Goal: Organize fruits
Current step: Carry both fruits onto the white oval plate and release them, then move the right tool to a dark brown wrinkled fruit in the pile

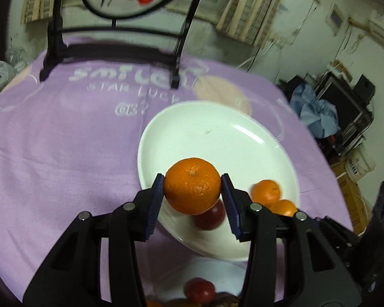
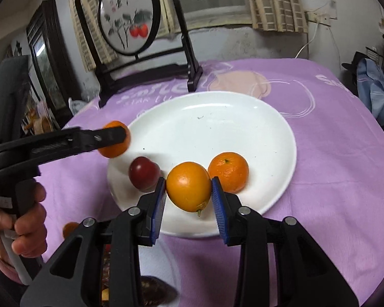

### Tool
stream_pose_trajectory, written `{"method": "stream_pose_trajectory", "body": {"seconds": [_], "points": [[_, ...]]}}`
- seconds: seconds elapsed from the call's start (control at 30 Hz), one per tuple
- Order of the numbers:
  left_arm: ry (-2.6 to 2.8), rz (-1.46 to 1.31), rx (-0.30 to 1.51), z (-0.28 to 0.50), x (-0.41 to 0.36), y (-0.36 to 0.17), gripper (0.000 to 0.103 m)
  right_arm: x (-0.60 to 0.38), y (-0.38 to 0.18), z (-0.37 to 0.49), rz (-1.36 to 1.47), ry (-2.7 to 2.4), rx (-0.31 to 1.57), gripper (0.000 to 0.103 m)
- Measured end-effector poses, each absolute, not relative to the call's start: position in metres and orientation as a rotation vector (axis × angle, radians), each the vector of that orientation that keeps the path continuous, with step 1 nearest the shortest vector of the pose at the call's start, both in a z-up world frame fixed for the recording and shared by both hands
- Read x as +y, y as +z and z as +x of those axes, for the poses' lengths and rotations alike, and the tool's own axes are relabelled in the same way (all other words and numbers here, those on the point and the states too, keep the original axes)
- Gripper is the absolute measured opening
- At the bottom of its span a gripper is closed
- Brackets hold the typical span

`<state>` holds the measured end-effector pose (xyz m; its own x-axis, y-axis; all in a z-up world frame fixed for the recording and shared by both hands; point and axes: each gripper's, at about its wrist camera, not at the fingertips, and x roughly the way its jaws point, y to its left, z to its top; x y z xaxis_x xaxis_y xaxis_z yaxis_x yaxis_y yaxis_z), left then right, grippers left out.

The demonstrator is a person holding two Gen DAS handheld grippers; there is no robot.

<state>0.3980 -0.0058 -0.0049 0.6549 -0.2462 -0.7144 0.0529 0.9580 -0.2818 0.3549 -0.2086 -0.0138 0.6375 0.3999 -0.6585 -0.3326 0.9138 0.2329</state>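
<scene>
A large white plate (image 1: 217, 138) (image 2: 217, 128) lies on the purple cloth. My left gripper (image 1: 192, 188) is shut on a mandarin (image 1: 192, 185) and holds it above the plate's near-left rim; in the right wrist view that mandarin (image 2: 115, 151) hangs over the plate's left edge. My right gripper (image 2: 189, 188) is shut on a smooth orange (image 2: 188, 186) just over the plate's near part. On the plate lie a dark red plum (image 2: 143, 172) (image 1: 210, 217) and a mandarin (image 2: 228, 171) (image 1: 266, 192).
A black-framed round screen (image 2: 126, 20) stands at the table's far side. A second white dish (image 1: 204, 278) with a red fruit (image 1: 200, 290) and dark pieces lies near me. A small orange fruit (image 2: 69, 228) lies on the cloth at left.
</scene>
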Motion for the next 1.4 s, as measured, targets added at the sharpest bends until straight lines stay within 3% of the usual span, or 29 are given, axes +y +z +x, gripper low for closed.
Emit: {"method": "stream_pose_trajectory", "body": {"seconds": [0.1,0.17,0.2,0.27,0.57,0.97,1.4], "points": [[-0.159,-0.224,0.88,0.407,-0.007,-0.017,0.046,-0.203,-0.017,0.36,0.076,0.434,0.792,0.037],[-0.143,-0.219,0.891,0.409,-0.007,-0.018,0.049,-0.2,-0.016,0.357,0.05,0.421,0.788,0.05],[-0.14,-0.223,0.886,0.407,-0.006,-0.016,0.061,-0.2,-0.014,0.356,0.045,0.417,0.784,0.055],[-0.127,-0.23,0.85,0.398,-0.003,-0.006,0.074,-0.204,-0.006,0.345,0.052,0.433,0.755,0.057],[-0.064,-0.191,0.706,0.309,0.022,0.026,0.096,-0.207,0.016,0.287,0.072,0.521,0.713,0.063],[0.022,-0.257,0.809,0.255,0.063,-0.02,0.096,-0.208,-0.016,0.237,0.058,0.581,0.836,0.063],[0.012,-0.205,0.789,0.248,0.056,-0.017,0.096,-0.189,-0.021,0.228,-0.059,0.581,0.843,0.063]]}}
